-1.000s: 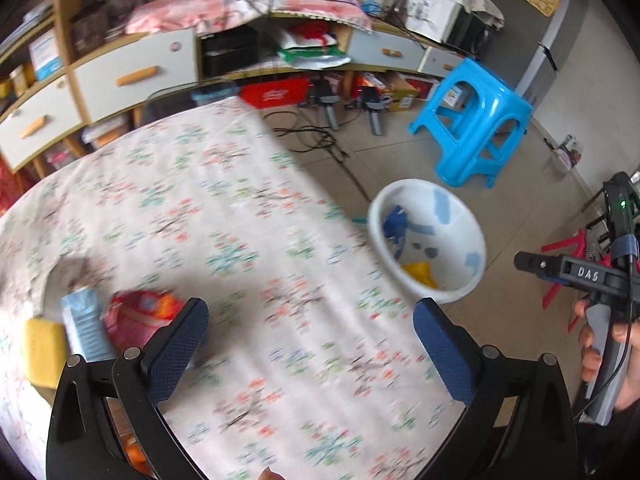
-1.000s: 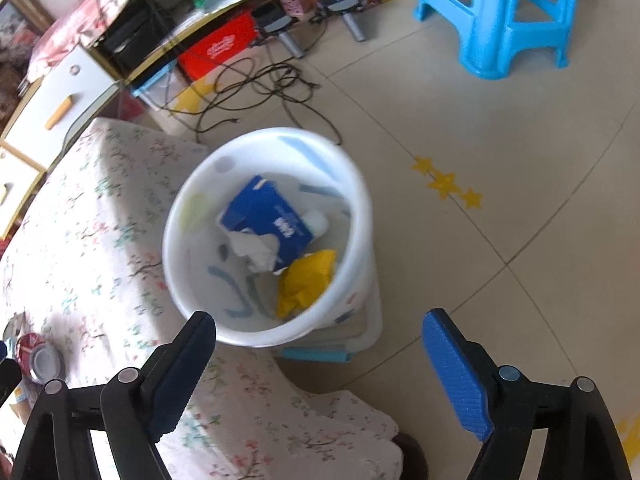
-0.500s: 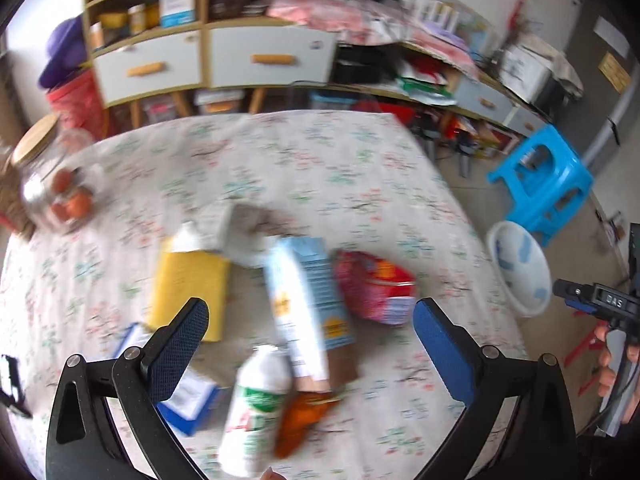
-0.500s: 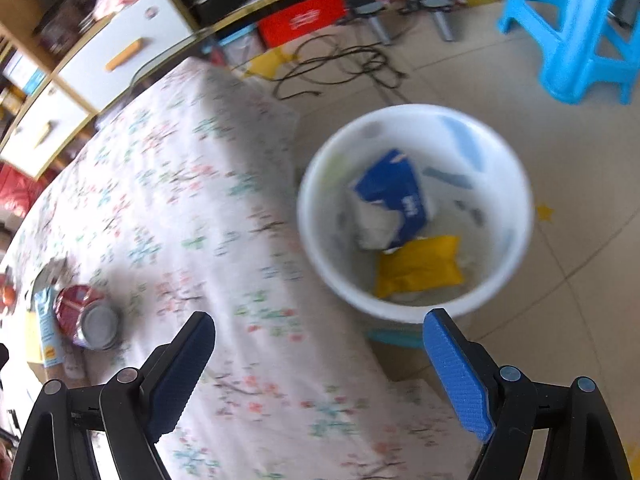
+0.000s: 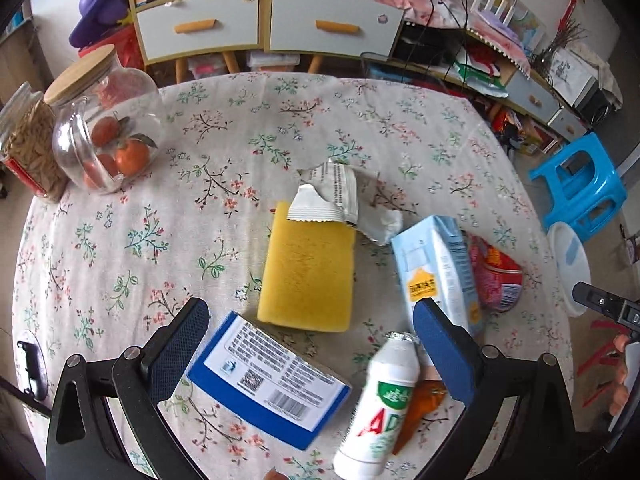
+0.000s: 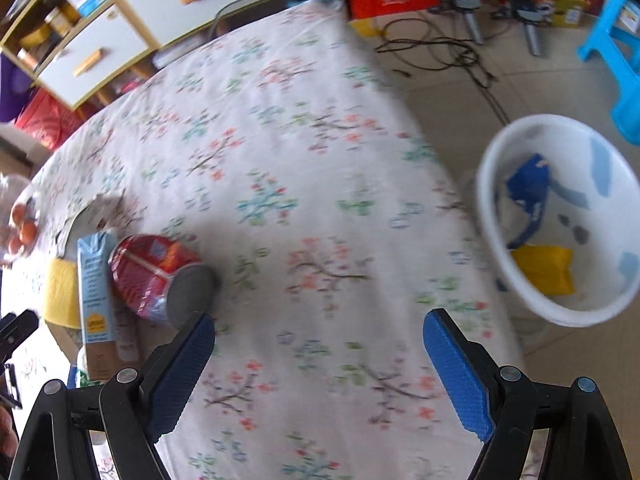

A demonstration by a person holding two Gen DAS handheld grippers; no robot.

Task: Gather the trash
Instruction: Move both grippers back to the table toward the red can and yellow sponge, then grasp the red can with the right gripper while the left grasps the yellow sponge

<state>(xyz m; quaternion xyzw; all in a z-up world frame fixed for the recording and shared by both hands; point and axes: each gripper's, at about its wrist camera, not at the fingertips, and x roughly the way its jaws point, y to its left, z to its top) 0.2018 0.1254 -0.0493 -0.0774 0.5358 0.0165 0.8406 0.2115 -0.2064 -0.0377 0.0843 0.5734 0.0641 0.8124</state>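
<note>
Trash lies on the floral tablecloth: a yellow sponge, a torn silver wrapper, a light blue carton, a crushed red can, a blue-and-white box and a white bottle. My left gripper is open and empty above the box and bottle. My right gripper is open and empty over bare cloth, right of the red can and carton. The white bin stands on the floor to the right and holds blue and yellow trash.
Two glass jars, one with oranges and one with dry food, stand at the table's far left. A blue stool stands on the floor beyond the bin. Drawers and cluttered shelves line the back wall.
Both grippers have swung left, away from the bin toward the table. The left view now covers the pile of trash; the right view now has the bin at its right edge.
</note>
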